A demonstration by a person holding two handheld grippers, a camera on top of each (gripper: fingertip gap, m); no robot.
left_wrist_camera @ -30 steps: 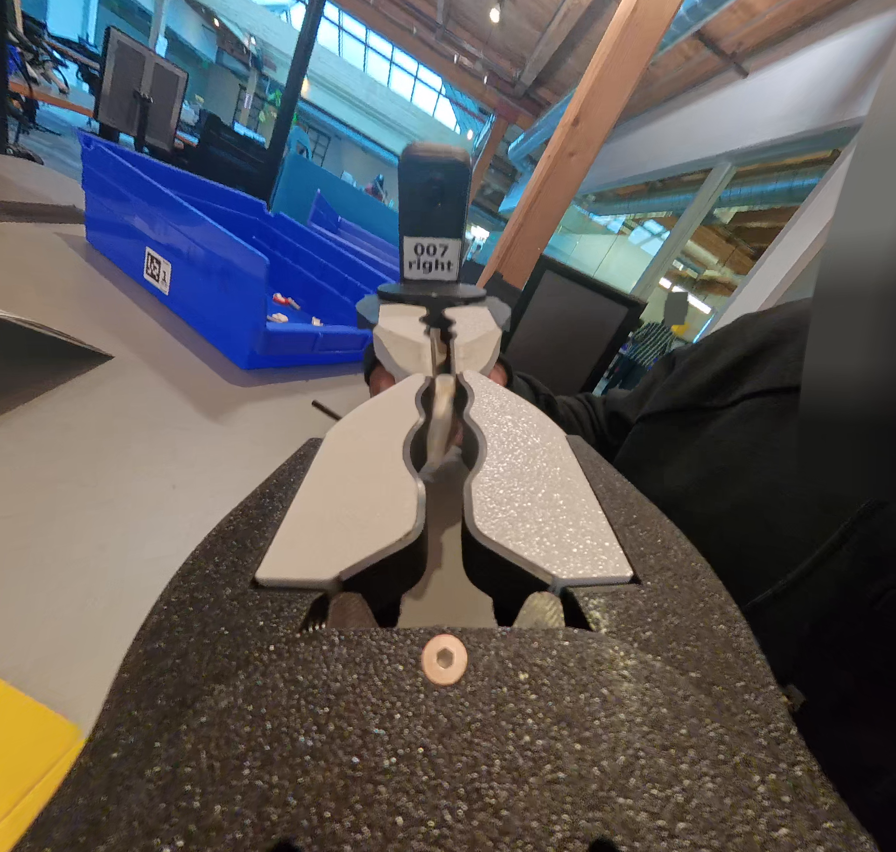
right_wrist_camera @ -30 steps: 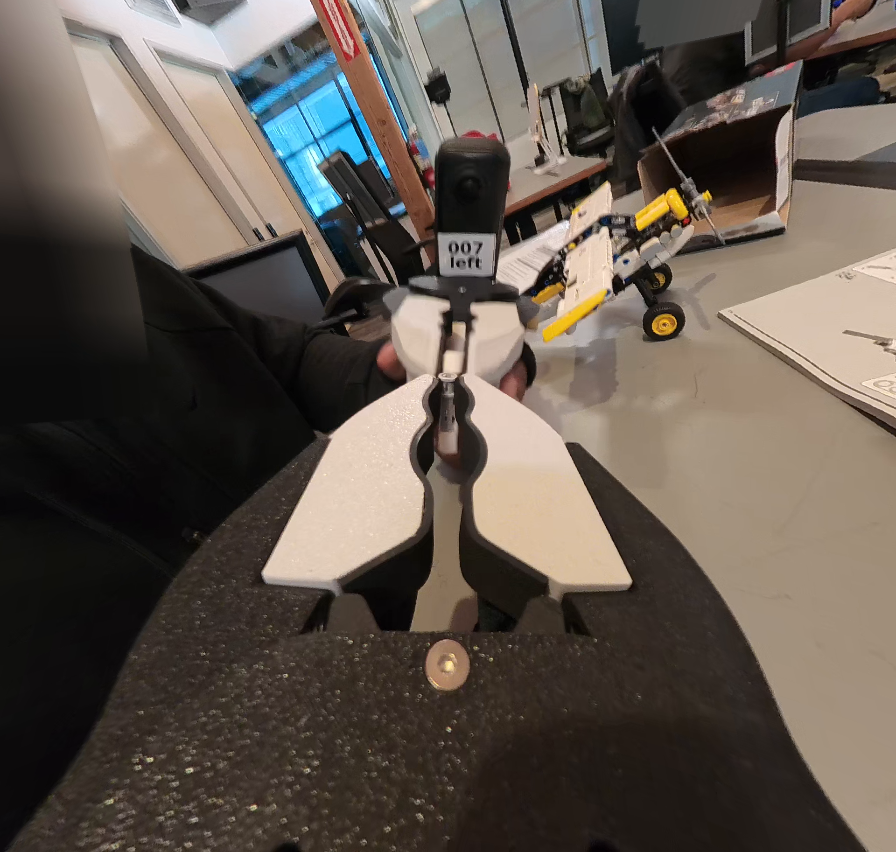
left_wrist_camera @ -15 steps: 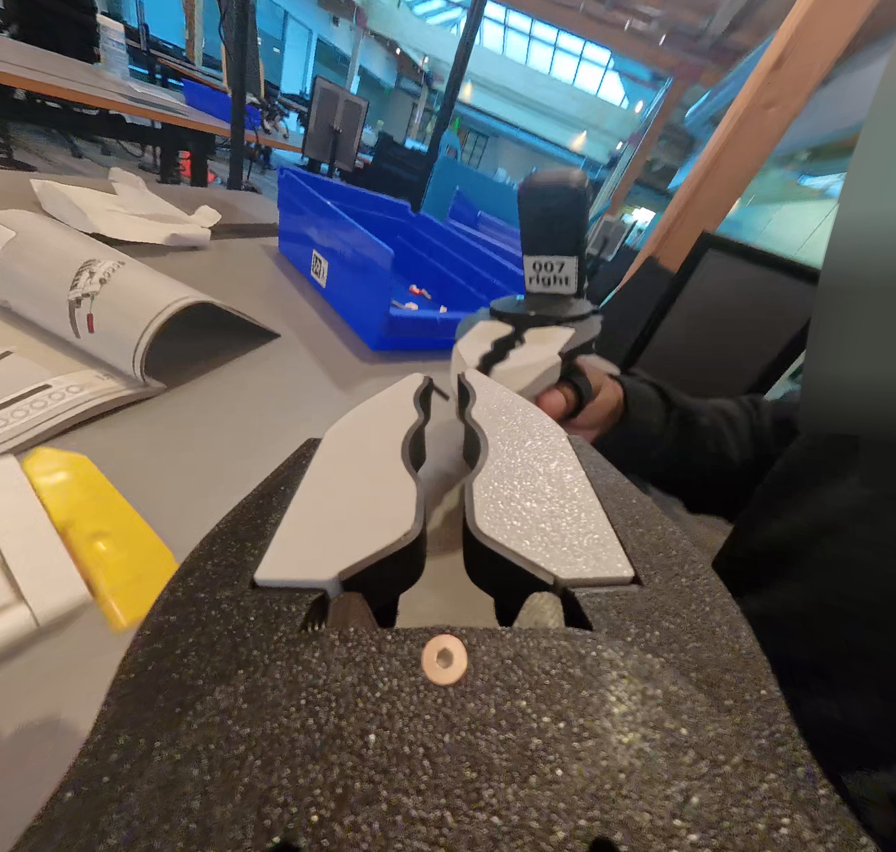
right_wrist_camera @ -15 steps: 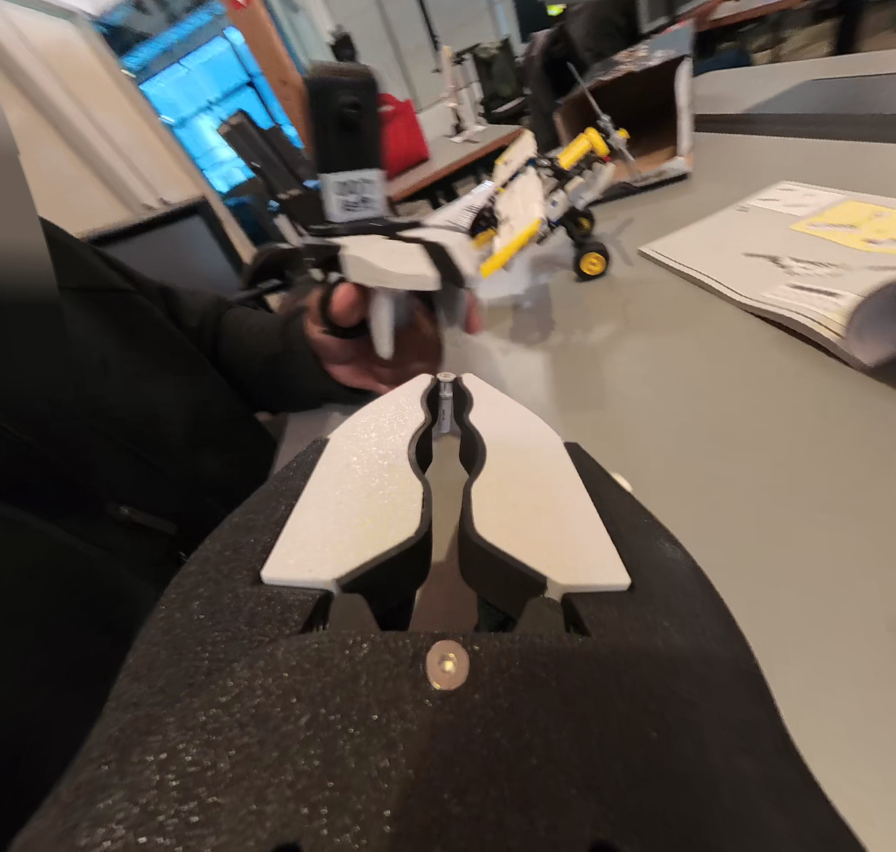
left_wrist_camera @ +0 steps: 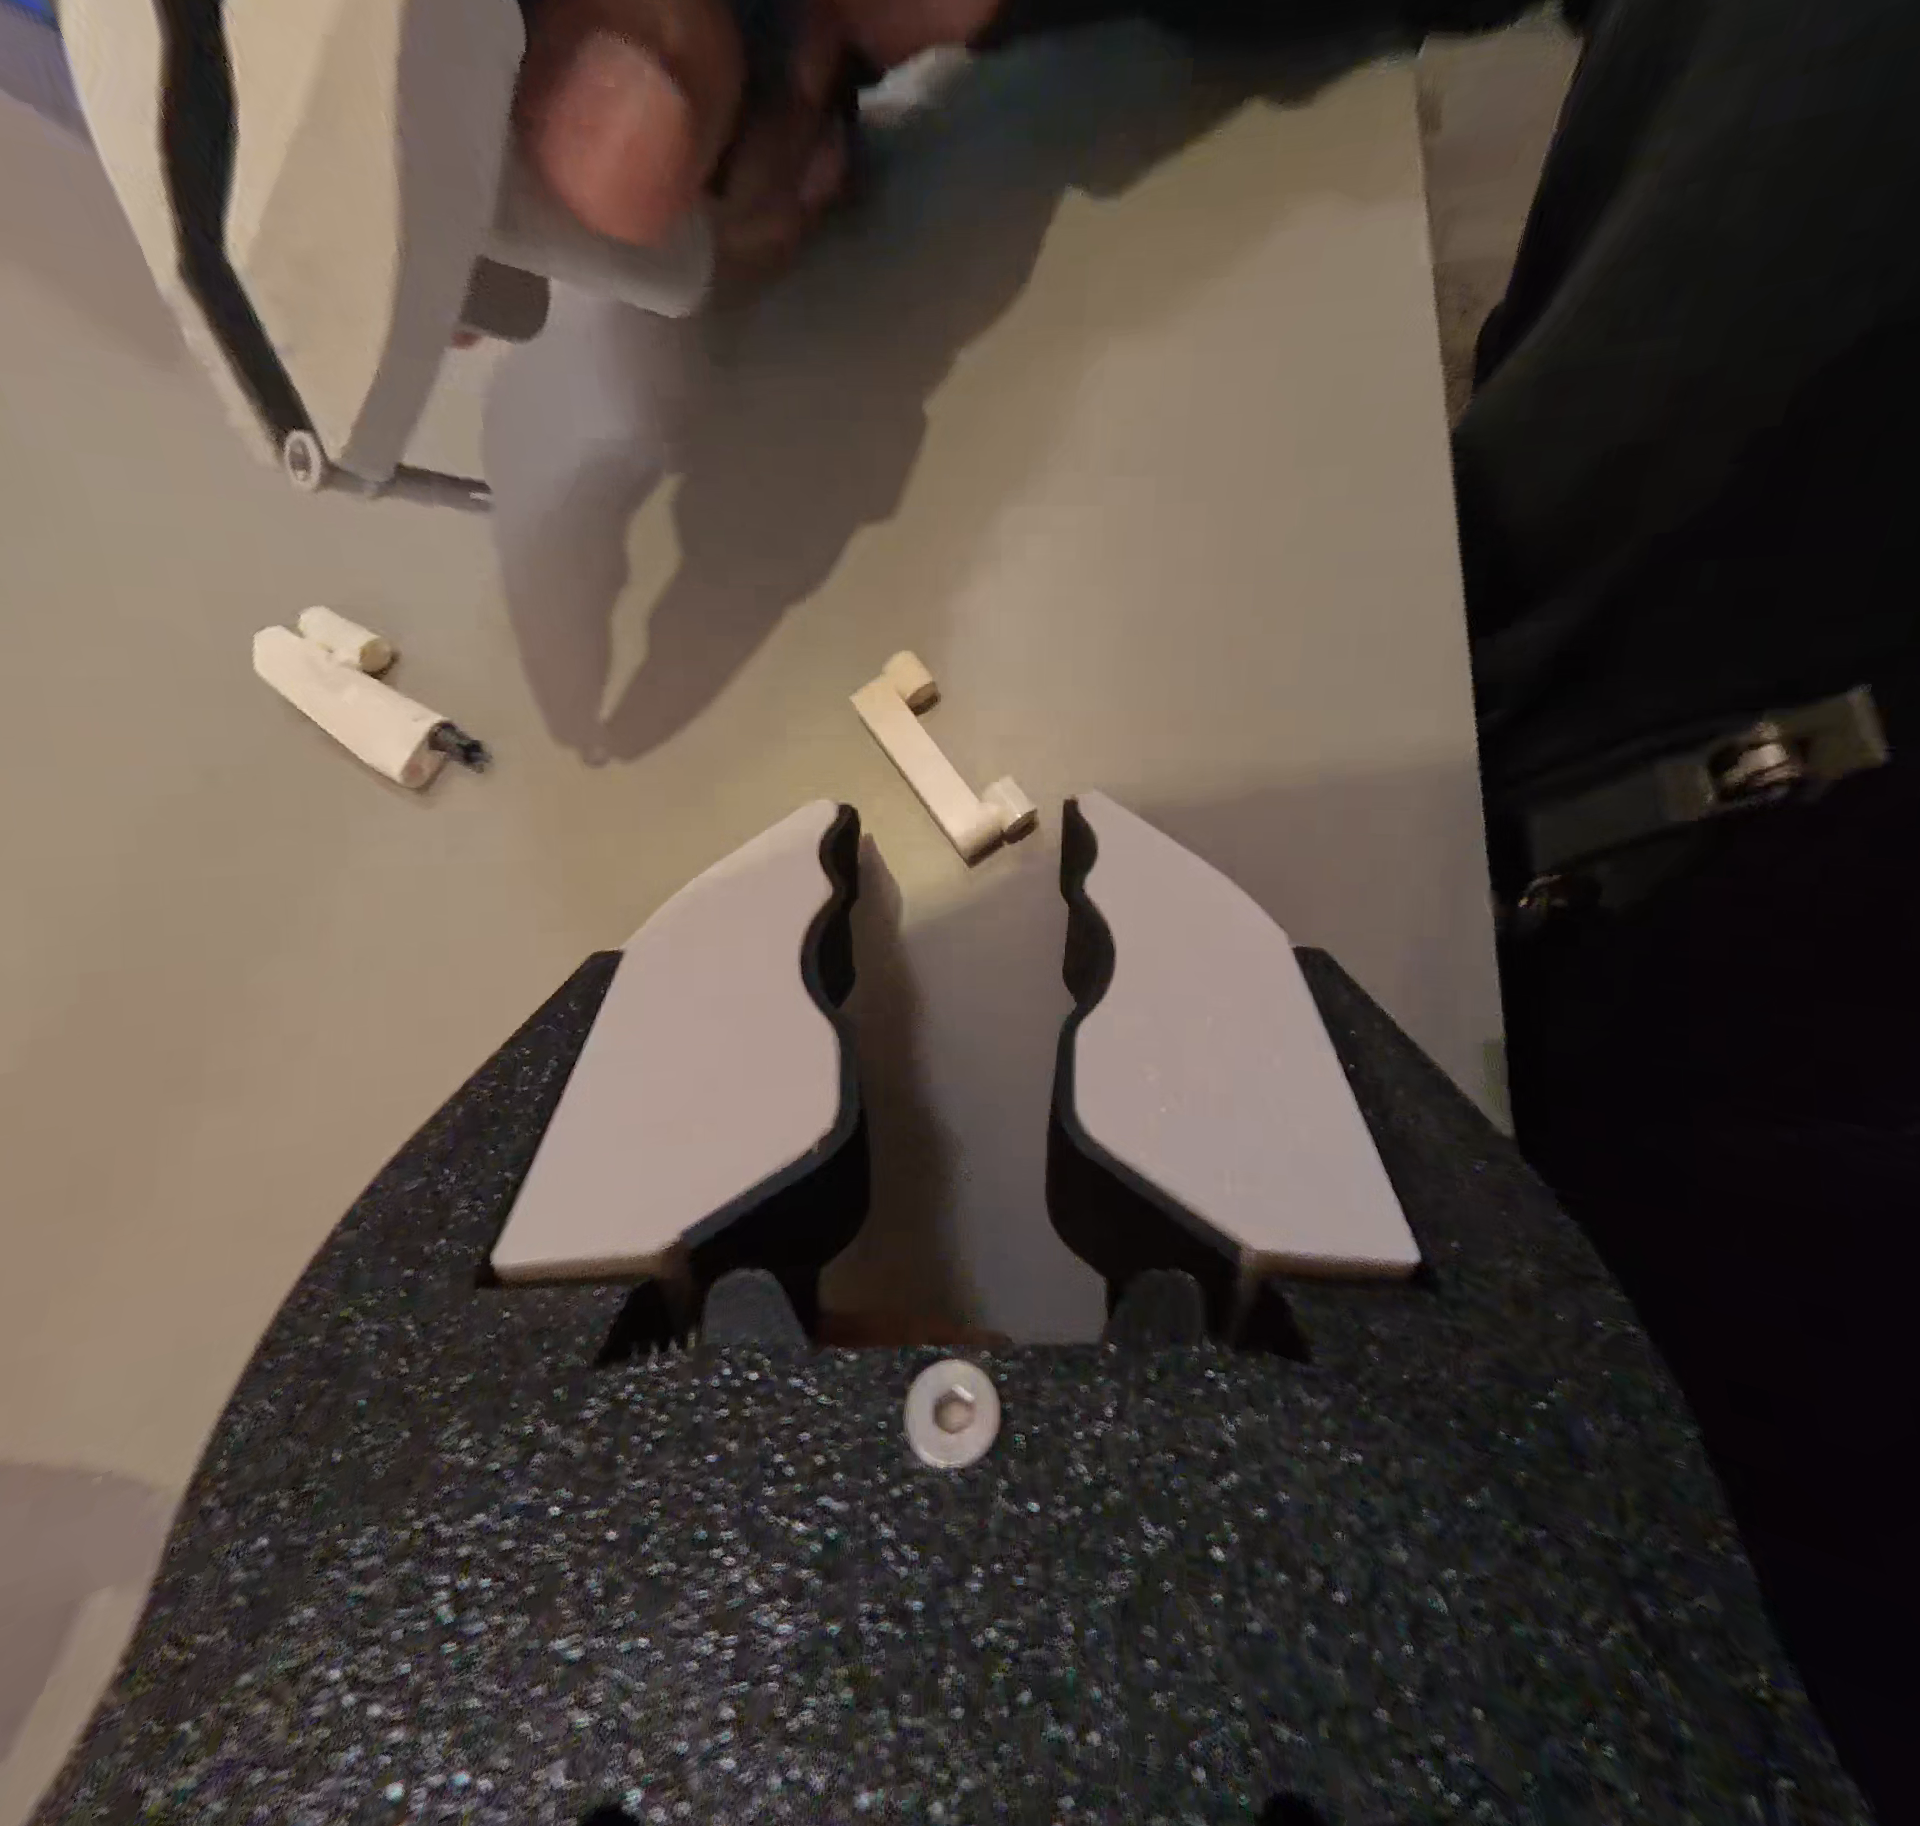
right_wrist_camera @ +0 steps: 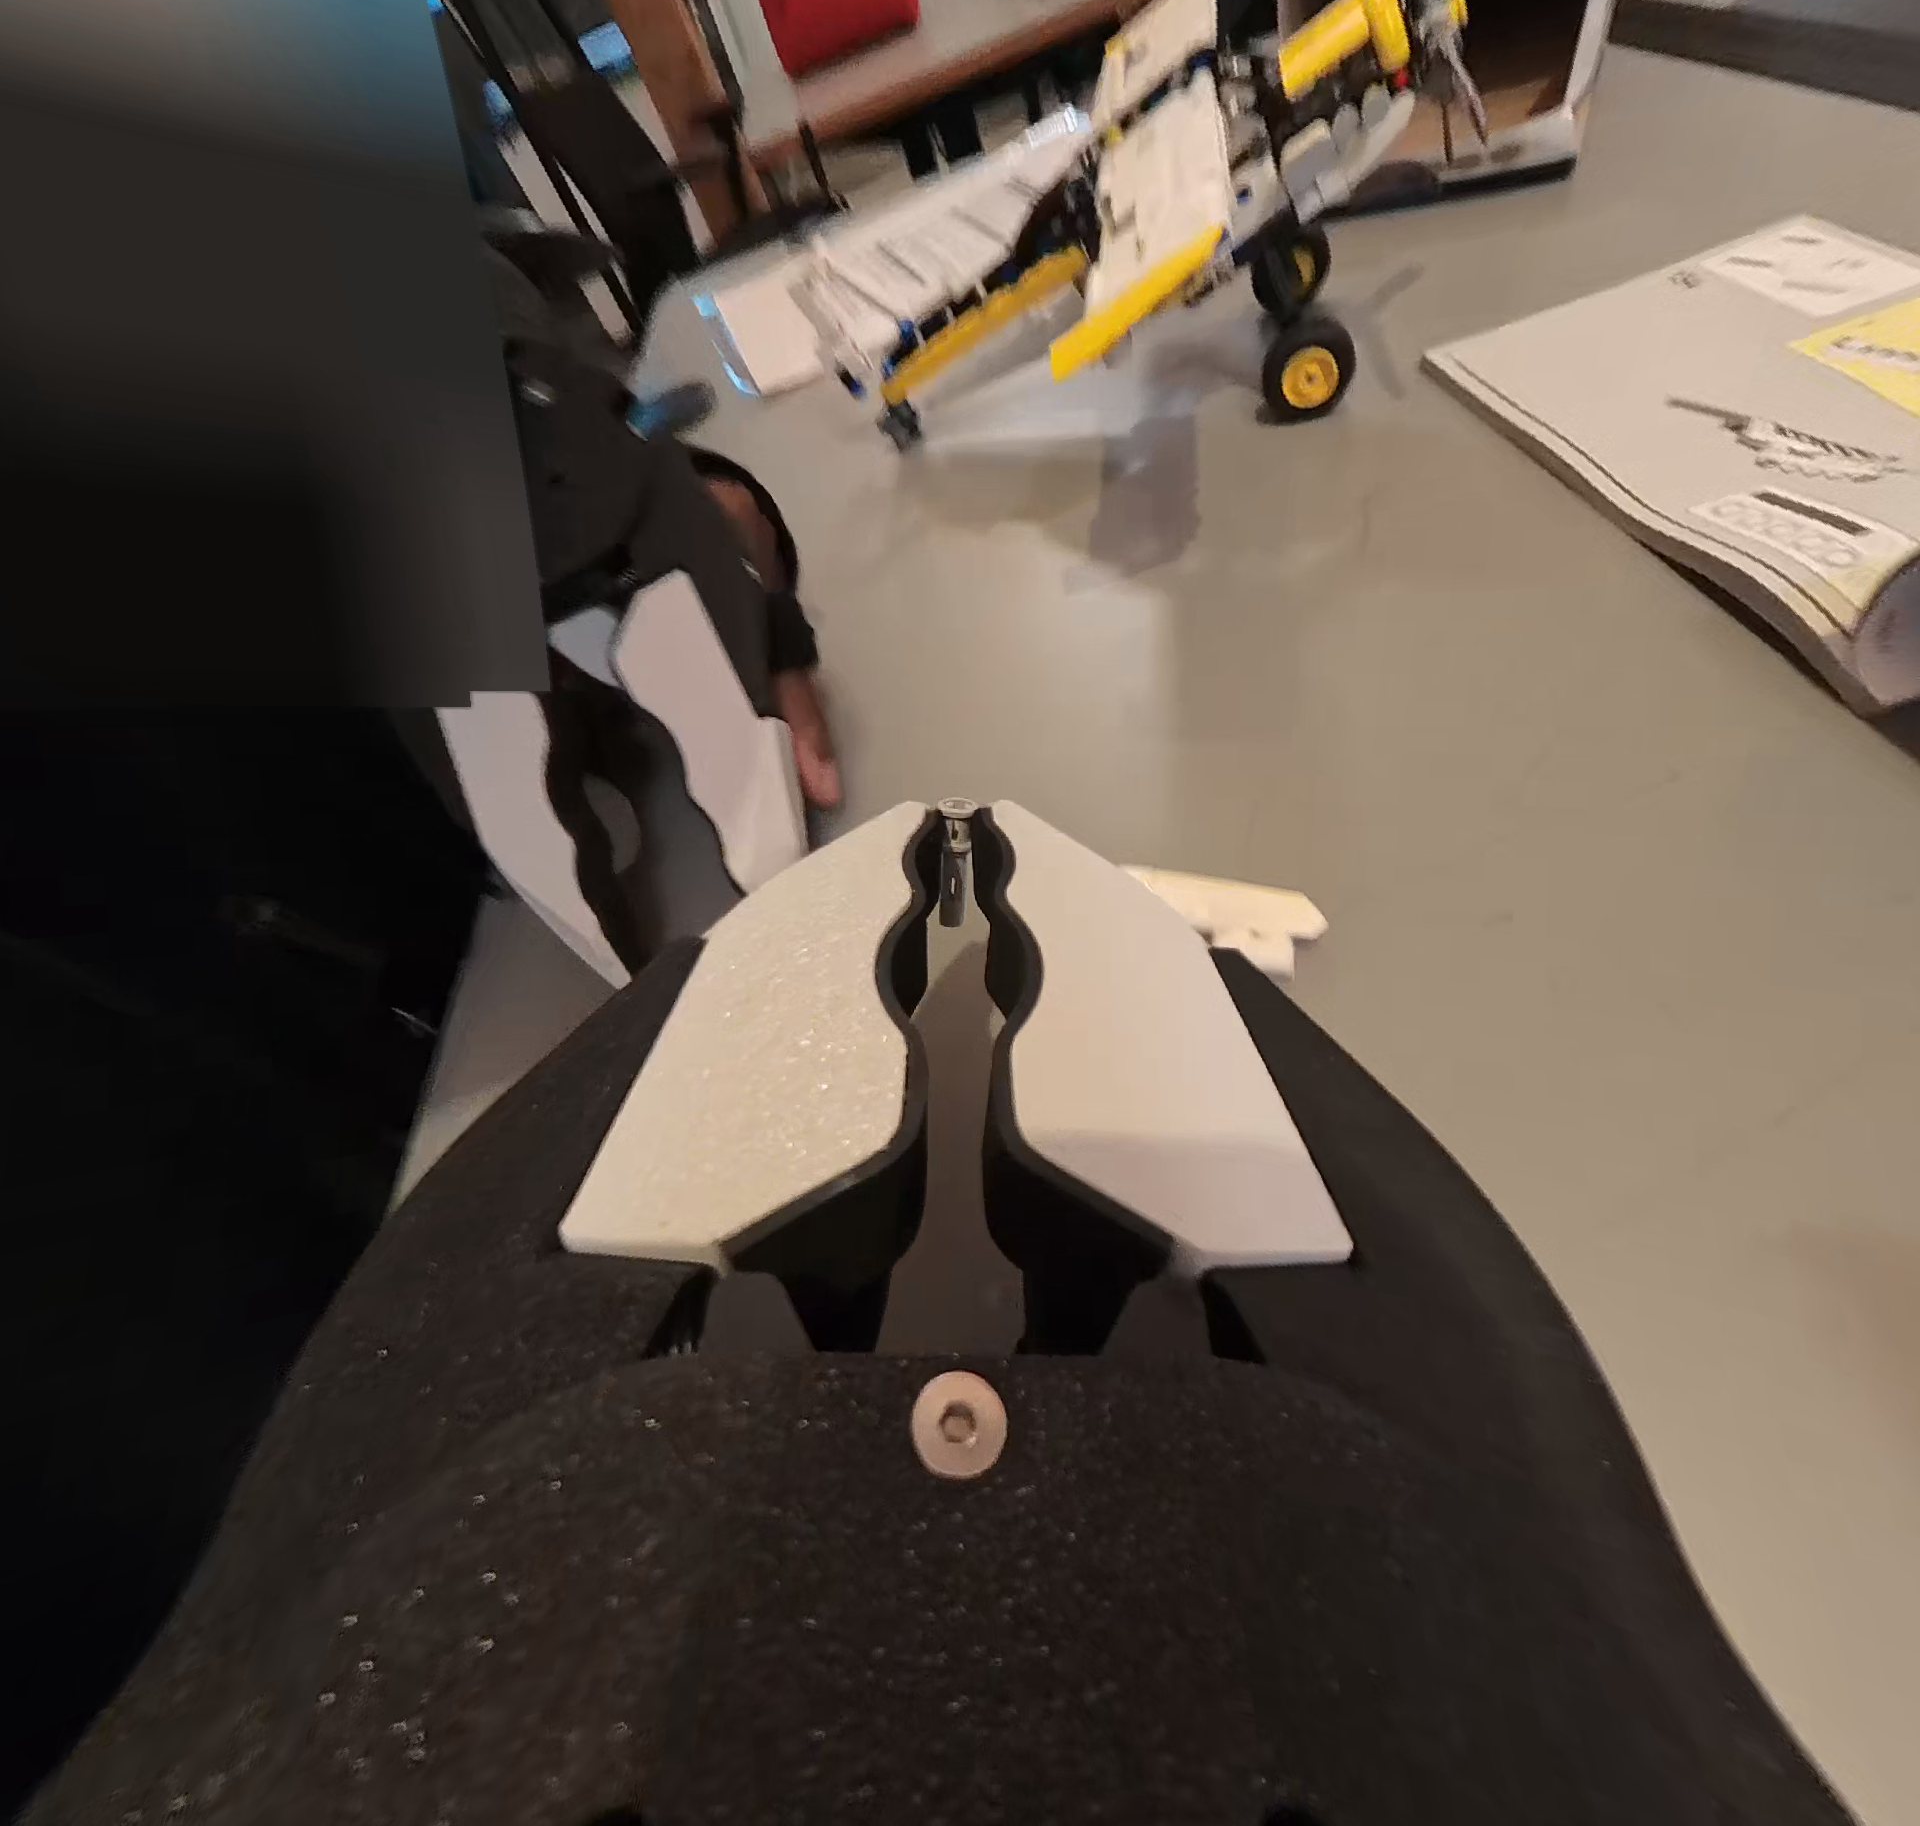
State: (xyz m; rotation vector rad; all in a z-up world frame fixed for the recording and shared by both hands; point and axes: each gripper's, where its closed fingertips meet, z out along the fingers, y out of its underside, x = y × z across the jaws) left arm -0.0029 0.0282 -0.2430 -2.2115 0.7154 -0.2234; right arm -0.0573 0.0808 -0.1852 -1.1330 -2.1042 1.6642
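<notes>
Left wrist view: your left gripper is spread wide above the grey table, one white bar piece lying just ahead of its tips near the table's right edge and two white pieces side by side further left. Your right gripper is pinching one small grey pin at its tips. On the table sit one yellow-and-white model plane, one open booklet and one cardboard box, with office desks behind.

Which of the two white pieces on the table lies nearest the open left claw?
The thin crank-shaped piece, just ahead of its tips; the chunkier piece lies far left.
</notes>
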